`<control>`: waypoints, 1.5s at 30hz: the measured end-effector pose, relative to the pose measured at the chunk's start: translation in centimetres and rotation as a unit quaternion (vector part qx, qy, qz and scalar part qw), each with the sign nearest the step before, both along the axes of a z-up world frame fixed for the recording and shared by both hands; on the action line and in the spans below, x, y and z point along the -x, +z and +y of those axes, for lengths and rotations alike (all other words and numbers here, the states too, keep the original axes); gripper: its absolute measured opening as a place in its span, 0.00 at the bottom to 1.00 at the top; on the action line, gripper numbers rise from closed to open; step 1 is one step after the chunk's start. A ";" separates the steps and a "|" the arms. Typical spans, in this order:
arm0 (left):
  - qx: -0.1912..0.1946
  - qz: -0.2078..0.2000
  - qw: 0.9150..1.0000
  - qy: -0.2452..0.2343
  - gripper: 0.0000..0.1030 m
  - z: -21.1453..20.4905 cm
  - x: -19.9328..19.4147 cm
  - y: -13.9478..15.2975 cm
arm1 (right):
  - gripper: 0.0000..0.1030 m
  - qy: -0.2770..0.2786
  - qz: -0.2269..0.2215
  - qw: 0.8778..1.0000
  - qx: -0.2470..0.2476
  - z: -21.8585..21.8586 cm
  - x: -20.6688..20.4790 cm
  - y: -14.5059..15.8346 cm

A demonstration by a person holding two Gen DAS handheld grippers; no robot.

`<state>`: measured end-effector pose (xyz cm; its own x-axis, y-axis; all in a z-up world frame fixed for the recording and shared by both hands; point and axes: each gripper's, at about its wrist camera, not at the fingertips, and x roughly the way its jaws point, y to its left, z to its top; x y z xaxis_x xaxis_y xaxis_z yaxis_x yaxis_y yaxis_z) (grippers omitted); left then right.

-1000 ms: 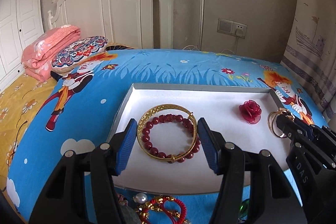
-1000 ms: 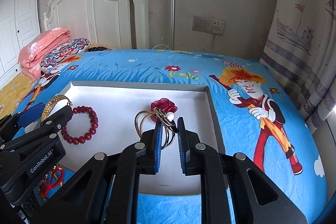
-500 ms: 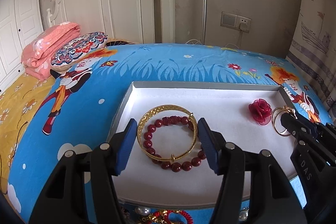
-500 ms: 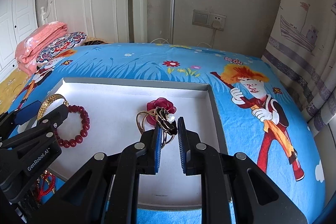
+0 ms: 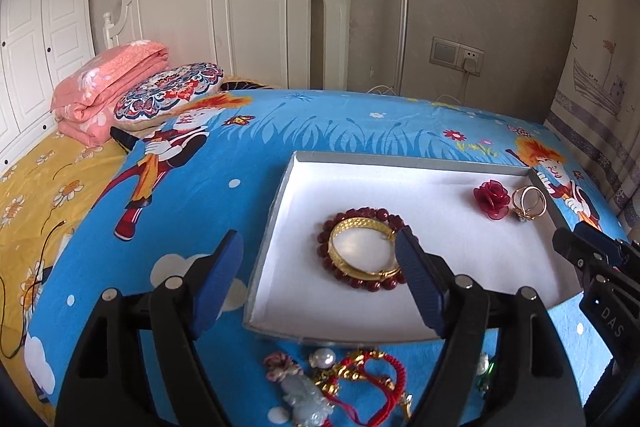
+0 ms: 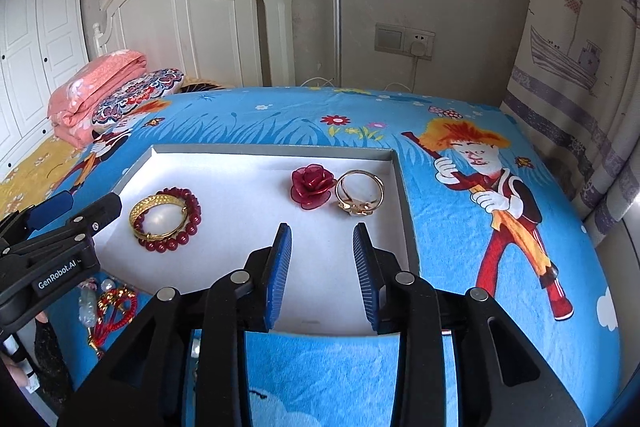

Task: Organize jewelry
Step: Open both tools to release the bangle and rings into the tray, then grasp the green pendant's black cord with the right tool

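Observation:
A white tray lies on the blue bed cover. In it a gold bangle rests on a red bead bracelet, and a red rose lies beside gold rings. My left gripper is open and empty at the tray's near left edge. My right gripper is open and empty above the tray's near right part. Loose jewelry lies in front of the tray.
A pink folded blanket and a patterned cushion lie at the bed's far left by the white headboard. A curtain hangs at the right. A wall socket is behind the bed.
My right gripper has opened and let go of the gold rings, which now lie in the tray beside the rose. My left gripper has drawn back and left.

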<state>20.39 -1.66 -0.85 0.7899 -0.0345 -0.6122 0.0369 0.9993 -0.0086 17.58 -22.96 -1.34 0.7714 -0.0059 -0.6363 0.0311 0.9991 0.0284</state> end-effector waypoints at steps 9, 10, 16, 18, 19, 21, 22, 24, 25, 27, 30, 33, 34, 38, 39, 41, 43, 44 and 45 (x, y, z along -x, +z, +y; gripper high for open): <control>0.013 -0.006 1.000 0.016 0.83 3.4 7.2 -0.9 | 0.33 0.040 0.015 0.999 -0.003 1.4 5.9 -1.9; 0.012 -0.007 1.000 0.016 0.83 3.6 8.0 -1.2 | 0.33 0.045 0.017 0.999 -0.006 1.6 6.4 -2.2; 0.004 -0.013 1.000 0.013 0.84 4.5 11.6 -3.2 | 0.33 0.071 0.021 0.997 0.020 3.7 8.6 -4.0; 0.001 -0.011 1.000 0.008 0.84 4.5 12.2 -3.9 | 0.33 0.076 0.026 0.997 0.017 4.1 8.7 -4.6; 0.002 -0.009 1.000 0.004 0.84 4.5 12.4 -4.3 | 0.33 0.077 0.022 0.997 0.018 4.3 8.9 -4.7; 0.003 -0.002 1.000 0.000 0.84 4.5 12.6 -5.0 | 0.33 0.081 0.023 0.996 0.023 4.8 9.0 -4.8; 0.002 0.000 1.000 -0.001 0.84 4.4 12.6 -5.2 | 0.33 0.080 0.020 0.996 0.023 4.9 9.1 -4.7; 0.002 0.001 1.000 -0.001 0.84 4.4 12.8 -5.6 | 0.33 0.084 0.012 0.996 0.020 5.1 9.4 -4.4; 0.003 0.001 1.000 -0.001 0.84 4.4 12.9 -5.7 | 0.33 0.089 0.012 0.996 0.021 5.3 9.5 -4.4; 0.004 0.001 1.000 -0.002 0.84 4.3 12.9 -5.7 | 0.33 0.096 0.016 0.995 0.024 5.5 9.3 -4.6; -0.001 -0.002 1.000 -0.008 0.84 3.9 12.9 -5.7 | 0.34 0.089 0.022 0.996 0.016 5.2 8.7 -5.3; -0.006 -0.003 1.000 -0.015 0.84 3.4 12.9 -5.6 | 0.33 0.091 0.020 0.995 0.020 5.2 8.6 -5.4; -0.006 -0.003 1.000 -0.017 0.84 3.3 12.8 -5.6 | 0.33 0.092 0.018 0.995 0.023 5.3 8.7 -5.4; -0.011 -0.004 1.000 -0.029 0.84 2.3 12.5 -5.3 | 0.26 0.100 0.014 0.994 0.031 5.7 8.8 -5.4; -0.013 -0.006 0.999 -0.034 0.84 1.9 12.4 -5.2 | 0.20 0.103 0.012 0.994 0.033 5.9 8.9 -5.4; -0.020 -0.009 0.999 -0.043 0.84 1.1 12.2 -5.1 | 0.13 0.105 0.007 0.993 0.044 6.3 9.1 -5.5; -0.023 -0.009 0.999 -0.047 0.84 0.5 11.8 -5.1 | 0.13 0.103 0.000 0.993 0.060 6.7 9.4 -5.6; -0.023 -0.008 0.999 -0.048 0.84 0.3 11.6 -5.1 | 0.12 0.102 -0.002 0.993 0.061 6.7 9.5 -5.6; -0.022 -0.007 0.999 -0.048 0.84 0.1 11.5 -5.2 | 0.12 0.101 -0.003 0.993 0.060 6.7 9.5 -5.6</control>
<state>8.86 -1.58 -6.03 0.7928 -0.0840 -0.6036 0.1332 0.9904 0.0372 8.06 -16.30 -6.93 0.7686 0.0742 -0.6355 -0.1703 0.9812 -0.0913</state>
